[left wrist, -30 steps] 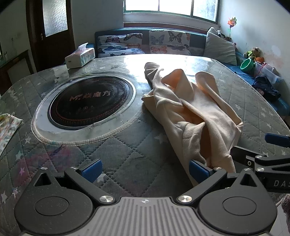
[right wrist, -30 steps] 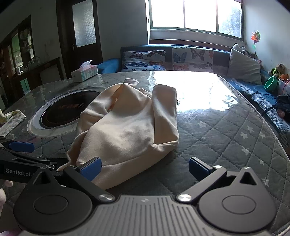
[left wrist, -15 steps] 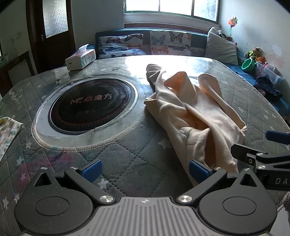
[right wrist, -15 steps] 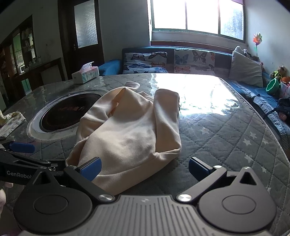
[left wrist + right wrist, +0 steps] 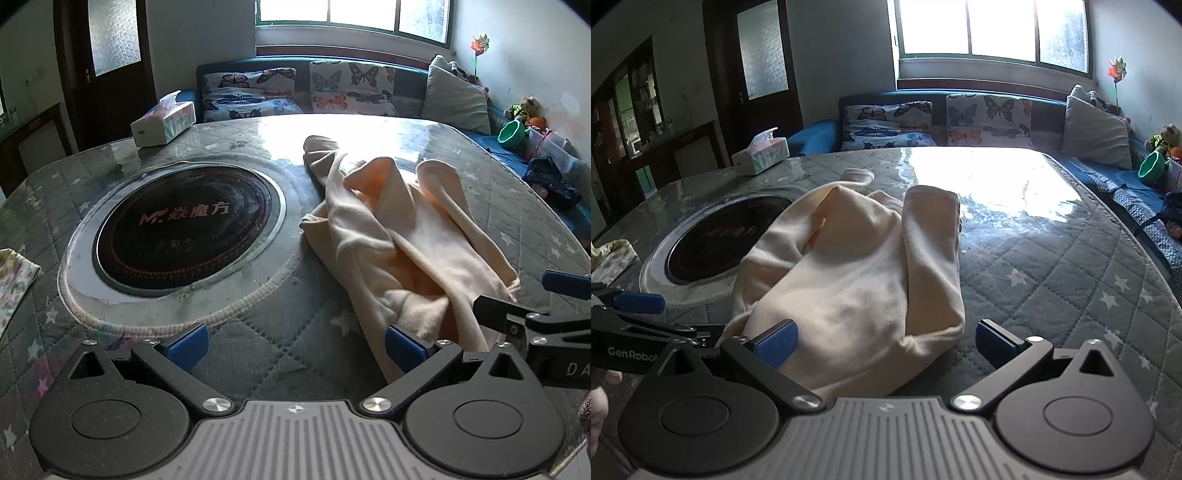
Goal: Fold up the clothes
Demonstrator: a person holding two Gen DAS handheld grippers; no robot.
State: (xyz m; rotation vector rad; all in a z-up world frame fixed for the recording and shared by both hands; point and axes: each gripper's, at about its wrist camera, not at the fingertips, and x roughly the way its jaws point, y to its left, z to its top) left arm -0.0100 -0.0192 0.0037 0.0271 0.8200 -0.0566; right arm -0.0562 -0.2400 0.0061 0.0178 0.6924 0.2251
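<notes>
Left gripper (image 5: 293, 343) is spread wide with nothing between its blue pads; right gripper (image 5: 884, 341) is the same, fingers apart and empty. Both hover low at the near edge of the quilted tabletop (image 5: 1052, 266), side by side, each visible at the edge of the other's view.

Cream garment (image 5: 399, 240) lies rumpled on the tabletop, ahead and to the right of the left gripper, with its near hem just beside that gripper's right pad (image 5: 404, 349). From the right gripper it sits ahead and left, its near edge running under the left pad (image 5: 775, 341). One tube-like part, a sleeve or a leg (cannot tell which), lies folded over along its right side (image 5: 931, 251). Not flat and not squared up.

Change over the last second: both cameras have backed off and risen slightly, so the garment sits a bit further ahead in both views, and more tabletop shows in front of the left gripper. The garment's shape looks much the same, with no new crease or fold.

What that means: the cloth is free, neither gripper has a hold on it, and it reads as a bunched heap, not a finished fold. Whether this is a regrasp pause or a lineup for a hem pick, the views don't settle.

Induction hob (image 5: 184, 229) lies inset ahead-left of the left gripper, the tissue box (image 5: 162, 123) beyond it.
</notes>
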